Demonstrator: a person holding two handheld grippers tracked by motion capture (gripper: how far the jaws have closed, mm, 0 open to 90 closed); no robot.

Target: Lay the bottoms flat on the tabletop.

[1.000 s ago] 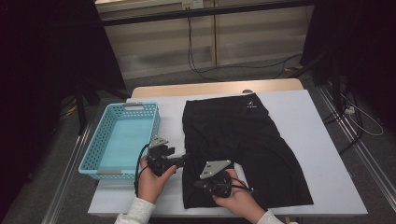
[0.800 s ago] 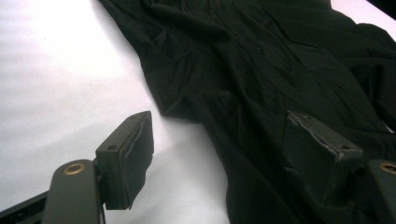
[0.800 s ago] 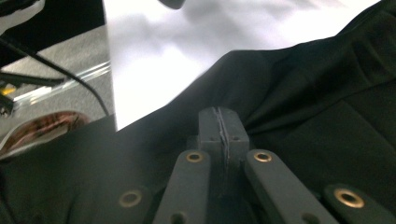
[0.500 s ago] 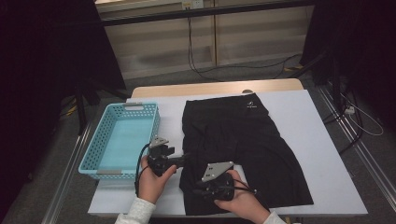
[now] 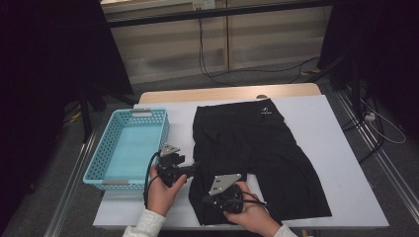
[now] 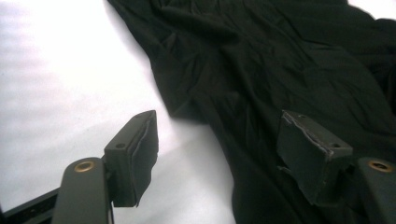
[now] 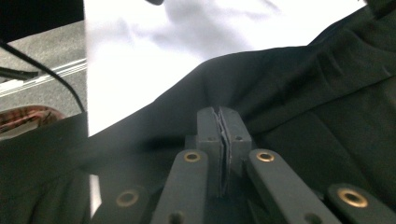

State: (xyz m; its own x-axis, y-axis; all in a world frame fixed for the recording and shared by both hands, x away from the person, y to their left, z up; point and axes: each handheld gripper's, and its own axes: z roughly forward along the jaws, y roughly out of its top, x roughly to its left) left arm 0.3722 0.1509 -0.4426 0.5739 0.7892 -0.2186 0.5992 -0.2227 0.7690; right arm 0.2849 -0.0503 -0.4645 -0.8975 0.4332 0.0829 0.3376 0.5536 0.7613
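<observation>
One corner of the black fabric shorts [image 5: 257, 158] is pinched in my right gripper [image 7: 223, 140], my left gripper [image 6: 219, 154] gapes empty at the edge, folding barely begun.

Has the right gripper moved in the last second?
Yes, slightly: the right gripper has slid toward the near table edge, away from the basket, shut, maybe on the black garment.

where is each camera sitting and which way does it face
High view: above the person's side, facing forward and down on the table; both hands and forearms show.
Left gripper view: on the left hand-held gripper, along its open jaws.
Right gripper view: on the right hand-held gripper, jaws together.
All share the black garment.
</observation>
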